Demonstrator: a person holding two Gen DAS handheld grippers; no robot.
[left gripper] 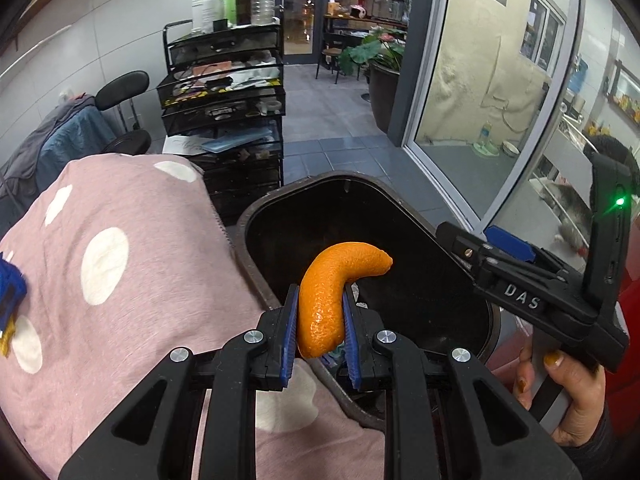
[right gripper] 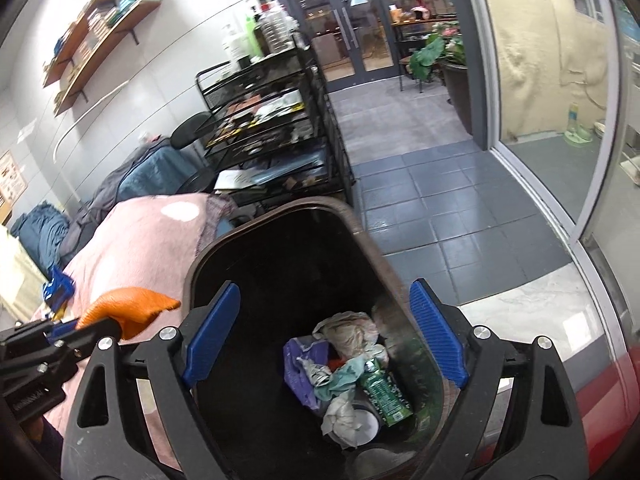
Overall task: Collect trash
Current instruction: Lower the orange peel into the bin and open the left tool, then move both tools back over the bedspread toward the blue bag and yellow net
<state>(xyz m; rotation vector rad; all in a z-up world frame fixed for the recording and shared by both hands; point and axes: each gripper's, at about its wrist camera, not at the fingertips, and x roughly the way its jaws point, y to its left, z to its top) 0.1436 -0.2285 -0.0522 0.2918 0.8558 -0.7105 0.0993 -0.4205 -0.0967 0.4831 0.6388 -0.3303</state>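
The step in hand looked like the drop: the left gripper (left gripper: 320,330) had its blue pads pinched on a curved orange peel (left gripper: 332,292), held upright at the near rim of the bin (left gripper: 256,216), the peel's tip arching over the dark opening. The next move seemed to call for carrying it a little further over the opening, then letting the pads part so it fell clear of the pink blanket (left gripper: 120,280) beside the bin. The right gripper (right gripper: 326,336) hung over the bin with its jaws wide and nothing between them, looking down on crumpled trash (right gripper: 348,372) at the bottom
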